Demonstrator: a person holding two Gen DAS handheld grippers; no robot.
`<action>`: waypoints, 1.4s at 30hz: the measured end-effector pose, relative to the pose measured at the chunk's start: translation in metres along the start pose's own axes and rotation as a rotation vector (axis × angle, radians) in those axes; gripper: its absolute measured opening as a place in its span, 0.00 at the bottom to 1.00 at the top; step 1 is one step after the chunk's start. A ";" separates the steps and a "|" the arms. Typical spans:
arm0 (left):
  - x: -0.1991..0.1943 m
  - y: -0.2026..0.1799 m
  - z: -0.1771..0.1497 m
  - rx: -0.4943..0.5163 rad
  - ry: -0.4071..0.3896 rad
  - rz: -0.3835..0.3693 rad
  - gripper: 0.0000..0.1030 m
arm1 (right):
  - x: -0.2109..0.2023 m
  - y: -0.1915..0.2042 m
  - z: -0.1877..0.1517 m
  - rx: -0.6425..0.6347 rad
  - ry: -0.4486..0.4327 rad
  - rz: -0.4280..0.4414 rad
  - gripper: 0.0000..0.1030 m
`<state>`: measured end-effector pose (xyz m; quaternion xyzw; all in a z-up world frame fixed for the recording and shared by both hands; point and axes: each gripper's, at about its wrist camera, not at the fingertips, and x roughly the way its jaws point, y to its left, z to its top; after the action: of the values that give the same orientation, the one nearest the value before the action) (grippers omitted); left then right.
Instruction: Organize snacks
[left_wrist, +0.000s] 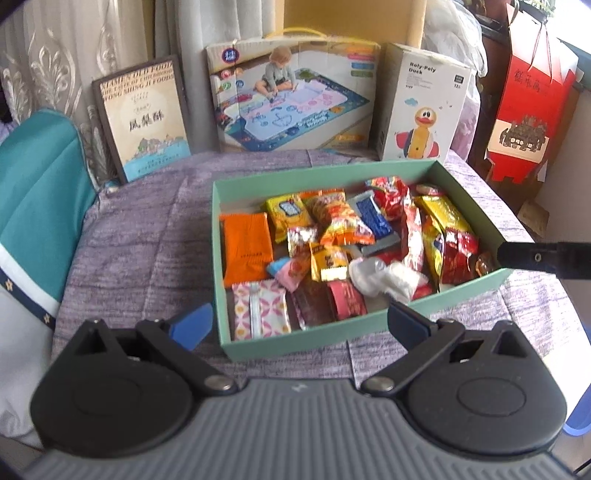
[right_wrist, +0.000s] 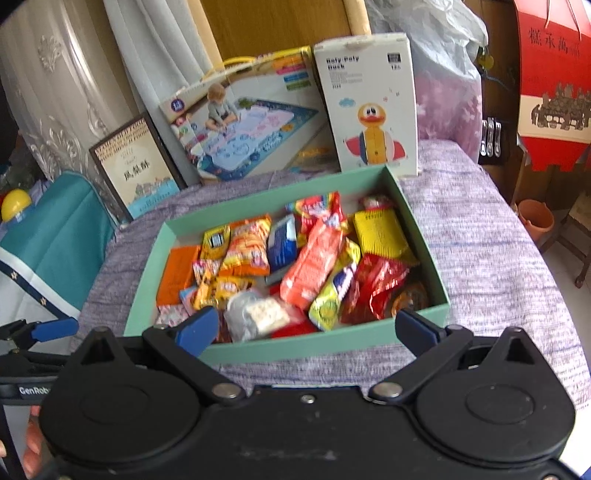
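Your left gripper (left_wrist: 299, 325) and right gripper (right_wrist: 306, 332) both hang with fingers spread wide and empty at the near wall of the green box (left_wrist: 295, 341) on the bench (left_wrist: 147, 240). The snacks (left_wrist: 332, 240) lie jumbled inside, straight ahead and below the fingers. The box's long axis runs away from you, angled rightward. Neither hand looks clearly nearer.

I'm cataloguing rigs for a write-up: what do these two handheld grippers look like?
Left gripper: blue finger pads on black linkage arms with silver pivot bolts, round black housings, ribbed grey body. Right gripper: same blue pads and black linkages, but a scuffed black body.
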<state>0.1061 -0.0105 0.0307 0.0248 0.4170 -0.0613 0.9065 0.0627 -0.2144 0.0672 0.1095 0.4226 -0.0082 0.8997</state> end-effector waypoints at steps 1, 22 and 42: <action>0.001 0.001 -0.002 -0.005 0.007 -0.001 1.00 | 0.001 0.000 -0.002 -0.003 0.006 -0.003 1.00; 0.014 0.008 -0.008 0.003 0.044 0.065 1.00 | 0.018 0.004 -0.011 -0.066 0.069 -0.031 1.00; 0.020 0.013 -0.013 -0.018 0.076 0.085 1.00 | 0.023 0.000 -0.016 -0.087 0.102 -0.048 1.00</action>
<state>0.1107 0.0020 0.0070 0.0368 0.4504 -0.0180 0.8919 0.0654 -0.2090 0.0403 0.0606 0.4704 -0.0057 0.8803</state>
